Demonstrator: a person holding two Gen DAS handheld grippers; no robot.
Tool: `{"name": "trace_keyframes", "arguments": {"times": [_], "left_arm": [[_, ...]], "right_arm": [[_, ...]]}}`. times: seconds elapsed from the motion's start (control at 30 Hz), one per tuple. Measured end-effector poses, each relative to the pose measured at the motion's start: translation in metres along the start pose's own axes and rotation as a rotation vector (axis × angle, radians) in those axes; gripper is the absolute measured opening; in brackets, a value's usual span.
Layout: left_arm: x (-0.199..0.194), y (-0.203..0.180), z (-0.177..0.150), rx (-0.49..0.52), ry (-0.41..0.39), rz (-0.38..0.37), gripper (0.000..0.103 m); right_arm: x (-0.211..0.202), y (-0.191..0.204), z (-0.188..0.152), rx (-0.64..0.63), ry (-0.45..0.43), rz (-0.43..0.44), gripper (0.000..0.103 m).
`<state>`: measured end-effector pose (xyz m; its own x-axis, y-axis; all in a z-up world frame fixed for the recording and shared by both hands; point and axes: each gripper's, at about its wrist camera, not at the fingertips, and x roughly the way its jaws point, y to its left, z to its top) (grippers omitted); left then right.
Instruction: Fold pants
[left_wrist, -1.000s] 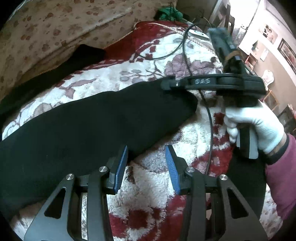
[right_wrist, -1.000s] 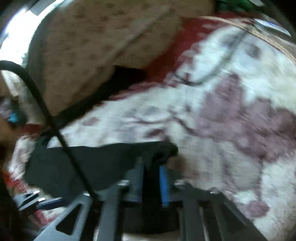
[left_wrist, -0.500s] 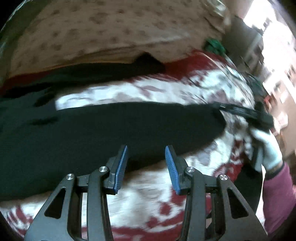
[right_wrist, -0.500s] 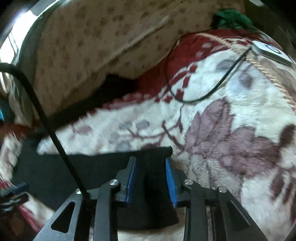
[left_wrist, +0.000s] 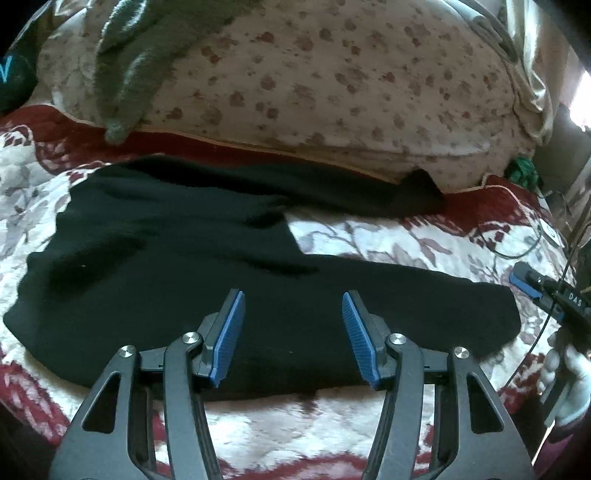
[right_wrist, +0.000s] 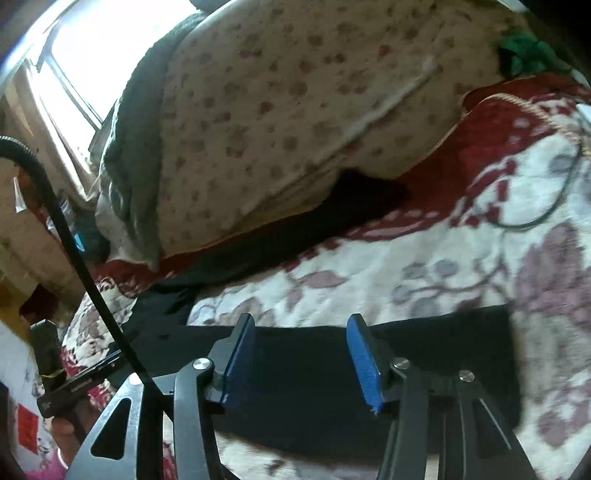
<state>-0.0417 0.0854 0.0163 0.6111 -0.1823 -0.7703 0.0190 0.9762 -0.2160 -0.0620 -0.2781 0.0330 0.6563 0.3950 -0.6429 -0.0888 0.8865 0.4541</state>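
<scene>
The pants (left_wrist: 258, 295) were spread flat on the bed (left_wrist: 406, 236), legs apart, no fold made yet. The left gripper (left_wrist: 291, 328) and right gripper (right_wrist: 301, 360) were opening above the cloth, nothing grasped. Every fold was judged left to do.

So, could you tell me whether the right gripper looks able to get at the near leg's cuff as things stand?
Probably yes. The right gripper hangs over the near leg with its jaws opening and nothing between them; the cuff lies flat and uncovered on the blanket.
</scene>
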Motion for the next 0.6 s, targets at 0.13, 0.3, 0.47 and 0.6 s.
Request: {"name": "trace_keyframes", "arguments": {"times": [0.13, 0.3, 0.47, 0.6], "left_arm": [[0.0, 0.001, 0.003, 0.003, -0.017, 0.027, 0.055], [0.004, 0.009, 0.007, -0.015, -0.013, 0.026, 0.055], [0.013, 0.028, 0.014, -0.088, 0.02, -0.018, 0.055], [0.019, 0.045, 0.024, -0.143, 0.03, -0.033, 0.055]], "right_arm": [[0.022, 0.015, -0.004, -0.017, 0.039, 0.024, 0.05], [0.04, 0.024, -0.005, -0.024, 0.06, 0.044, 0.05], [0.057, 0.016, 0.005, 0.008, 0.083, 0.044, 0.05], [0.069, -0.01, 0.018, 0.106, 0.073, 0.055, 0.05]]}}
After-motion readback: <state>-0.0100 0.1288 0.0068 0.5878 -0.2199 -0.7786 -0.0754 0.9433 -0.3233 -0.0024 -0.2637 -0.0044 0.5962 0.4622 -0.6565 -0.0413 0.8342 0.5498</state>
